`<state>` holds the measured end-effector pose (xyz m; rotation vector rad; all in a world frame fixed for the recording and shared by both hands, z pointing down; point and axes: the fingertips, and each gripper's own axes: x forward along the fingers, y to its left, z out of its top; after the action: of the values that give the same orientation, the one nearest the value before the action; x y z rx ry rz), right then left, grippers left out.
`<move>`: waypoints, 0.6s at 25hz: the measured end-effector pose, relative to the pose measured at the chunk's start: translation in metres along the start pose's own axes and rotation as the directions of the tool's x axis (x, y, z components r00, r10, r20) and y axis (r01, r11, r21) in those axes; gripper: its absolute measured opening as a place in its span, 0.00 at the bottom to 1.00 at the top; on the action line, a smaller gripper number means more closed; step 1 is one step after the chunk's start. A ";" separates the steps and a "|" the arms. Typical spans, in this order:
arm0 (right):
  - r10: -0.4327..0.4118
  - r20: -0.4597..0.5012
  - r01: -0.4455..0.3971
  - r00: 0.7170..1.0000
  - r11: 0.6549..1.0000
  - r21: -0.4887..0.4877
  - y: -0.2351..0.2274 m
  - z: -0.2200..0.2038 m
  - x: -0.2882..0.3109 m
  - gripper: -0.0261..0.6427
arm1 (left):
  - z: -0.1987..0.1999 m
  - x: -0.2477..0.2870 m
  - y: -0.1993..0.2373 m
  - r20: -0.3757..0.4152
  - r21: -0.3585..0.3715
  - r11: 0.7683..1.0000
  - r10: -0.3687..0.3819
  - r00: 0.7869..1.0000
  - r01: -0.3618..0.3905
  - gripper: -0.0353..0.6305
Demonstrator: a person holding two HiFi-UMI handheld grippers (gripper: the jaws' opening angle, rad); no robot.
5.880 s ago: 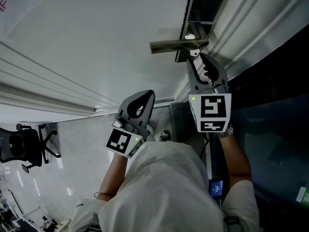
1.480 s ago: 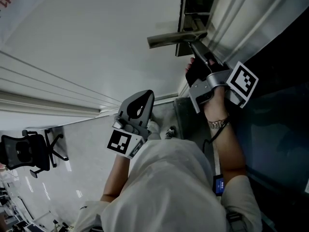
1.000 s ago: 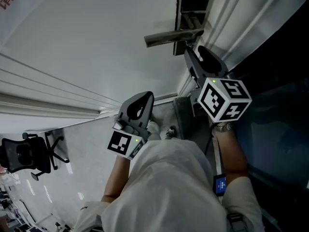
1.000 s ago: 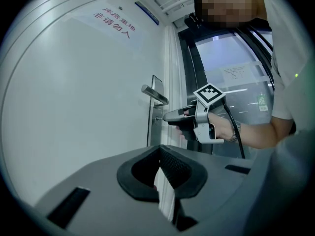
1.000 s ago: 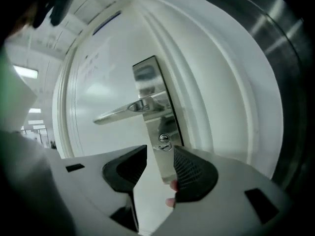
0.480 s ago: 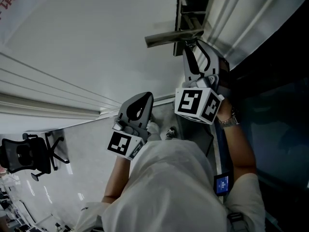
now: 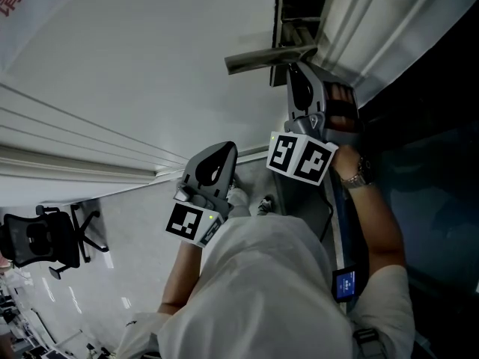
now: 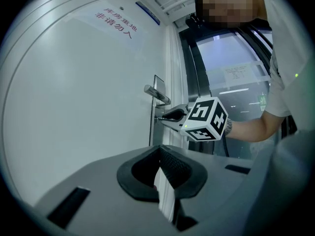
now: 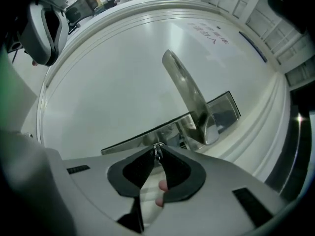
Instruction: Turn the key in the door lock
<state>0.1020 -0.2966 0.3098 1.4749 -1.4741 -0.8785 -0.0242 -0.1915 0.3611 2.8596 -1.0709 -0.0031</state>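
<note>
The white door (image 7: 135, 66) was smooth and flat. It bore a long polished metal lock plate (image 9: 221, 113) with a lever handle (image 9: 189, 90) jutting out. The left gripper (image 7: 223, 149), jaws together on nothing, was well back from the lock. The right gripper (image 7: 293, 69) had just been closing its jaws. They pinched the small shiny key (image 9: 158, 146), seated in the plate just below the handle.

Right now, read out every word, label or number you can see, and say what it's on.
"非请勿入": red sign on the white door.
Smaller red line above it: too blurred to read.
Blue plate right of the sign: unreadable.
Paper on the glass: too small.
</note>
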 end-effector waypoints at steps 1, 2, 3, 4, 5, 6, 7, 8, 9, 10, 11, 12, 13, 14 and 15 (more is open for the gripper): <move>-0.001 -0.003 0.001 1.000 1.000 0.008 0.000 -0.001 0.001 0.11 | 0.000 0.000 0.000 0.000 0.000 1.000 0.001 1.000 -0.001 0.06; -0.003 -0.006 0.003 1.000 1.000 0.018 -0.001 -0.002 0.002 0.11 | 0.000 0.000 0.001 -0.001 0.001 1.000 0.001 1.000 -0.001 0.06; -0.007 -0.007 0.007 1.000 1.000 0.025 -0.002 -0.002 0.003 0.10 | -0.001 0.001 0.001 -0.004 0.002 1.000 0.000 1.000 0.000 0.06; -0.012 -0.006 0.013 1.000 1.000 0.028 -0.002 -0.003 0.003 0.08 | -0.001 0.001 0.001 -0.008 0.001 1.000 0.000 1.000 0.000 0.06; -0.020 -0.005 0.020 1.000 0.999 0.029 -0.003 -0.002 0.003 0.06 | -0.002 0.001 0.001 -0.011 0.001 1.000 -0.001 1.000 0.001 0.06; -0.026 -0.003 0.026 1.000 0.999 0.031 -0.003 -0.002 0.003 0.06 | -0.002 0.001 0.001 -0.013 0.000 1.000 -0.001 1.000 0.001 0.06; -0.030 -0.001 0.030 1.000 0.999 0.037 -0.003 -0.001 0.002 0.06 | -0.003 0.001 0.001 -0.016 0.000 1.000 -0.002 1.000 0.002 0.06; -0.031 0.002 0.031 1.000 0.998 0.053 -0.003 -0.001 0.002 0.06 | -0.004 0.001 0.001 -0.020 0.000 1.000 -0.003 1.000 0.003 0.06; -0.028 0.005 0.027 1.000 0.996 0.080 -0.003 -0.001 0.002 0.06 | -0.004 0.002 0.001 -0.020 0.001 1.000 -0.003 1.000 0.003 0.06; -0.020 0.009 0.019 1.000 0.993 0.118 -0.004 -0.001 0.002 0.06 | -0.003 0.002 0.001 -0.017 0.001 1.000 -0.003 1.000 0.003 0.06; -0.010 0.013 0.008 1.000 0.986 0.165 -0.005 -0.001 0.002 0.06 | -0.003 0.003 0.000 -0.015 0.002 1.000 -0.003 1.000 0.003 0.06; 0.002 0.018 -0.006 1.000 0.976 0.219 -0.005 -0.001 0.002 0.06 | -0.003 0.003 0.000 -0.018 0.003 1.000 -0.004 1.000 0.004 0.06; 0.014 0.023 -0.020 1.000 0.961 0.276 -0.006 -0.002 0.003 0.06 | -0.005 0.004 0.000 -0.022 0.003 1.000 -0.005 1.000 0.005 0.06; 0.027 0.029 -0.035 0.999 0.941 0.336 -0.007 -0.002 0.003 0.06 | -0.005 0.004 0.000 -0.022 0.004 1.000 -0.006 1.000 0.006 0.06; 0.041 0.035 -0.052 0.999 0.917 0.395 -0.008 -0.002 0.003 0.06 | -0.003 0.005 0.000 -0.017 0.005 1.000 -0.006 1.000 0.006 0.06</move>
<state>0.1075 -0.3000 0.3034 1.7139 -1.7744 -0.5903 -0.0200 -0.1943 0.3645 2.8620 -1.0608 0.0242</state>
